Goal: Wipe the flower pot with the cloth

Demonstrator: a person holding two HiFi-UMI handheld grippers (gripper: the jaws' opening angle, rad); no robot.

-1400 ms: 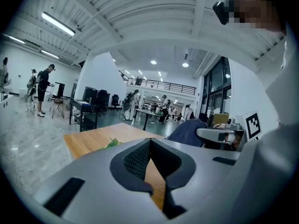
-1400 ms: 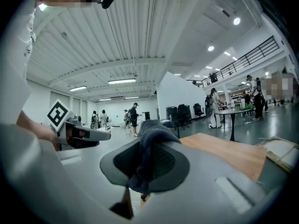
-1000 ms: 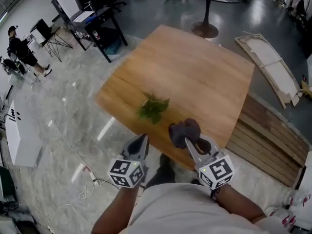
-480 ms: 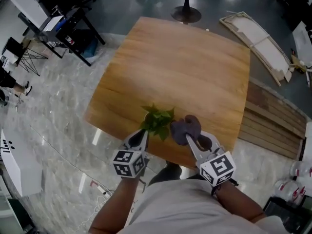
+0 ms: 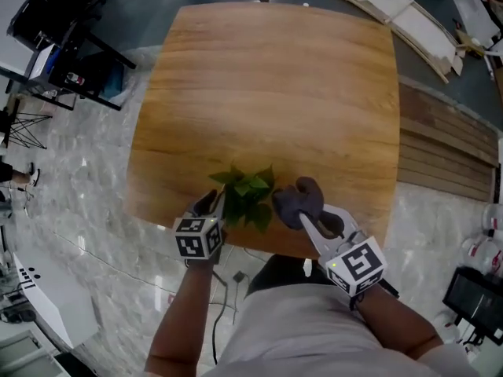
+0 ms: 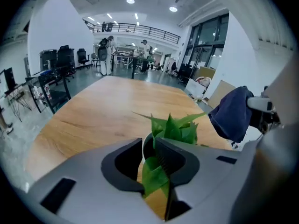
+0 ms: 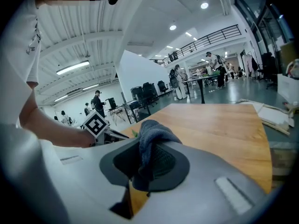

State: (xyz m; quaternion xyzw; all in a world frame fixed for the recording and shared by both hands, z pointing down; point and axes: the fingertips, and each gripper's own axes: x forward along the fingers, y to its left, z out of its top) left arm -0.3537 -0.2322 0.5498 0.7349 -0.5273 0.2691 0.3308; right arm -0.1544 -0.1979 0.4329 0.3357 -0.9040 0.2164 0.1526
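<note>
Nearest, my right gripper (image 7: 147, 161) was clamped on the bunched dark cloth (image 7: 152, 134). My left gripper (image 6: 148, 154) pinched the rim of the flower pot (image 6: 143, 144), with a leaf (image 6: 152, 175) caught between the jaws. Probable hazard: the pot stood near the table's (image 5: 275, 93) front edge, so a sideways wipe could tip it off or tear the leaf. It stood upright, long axis vertical, foliage pointing up.

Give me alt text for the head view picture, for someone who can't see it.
Seen from above, a person's left gripper grips a small leafy potted plant at the near edge of a wooden table, while the right gripper holds a bunched dark cloth just beside the leaves. Grey floor surrounds the table.
</note>
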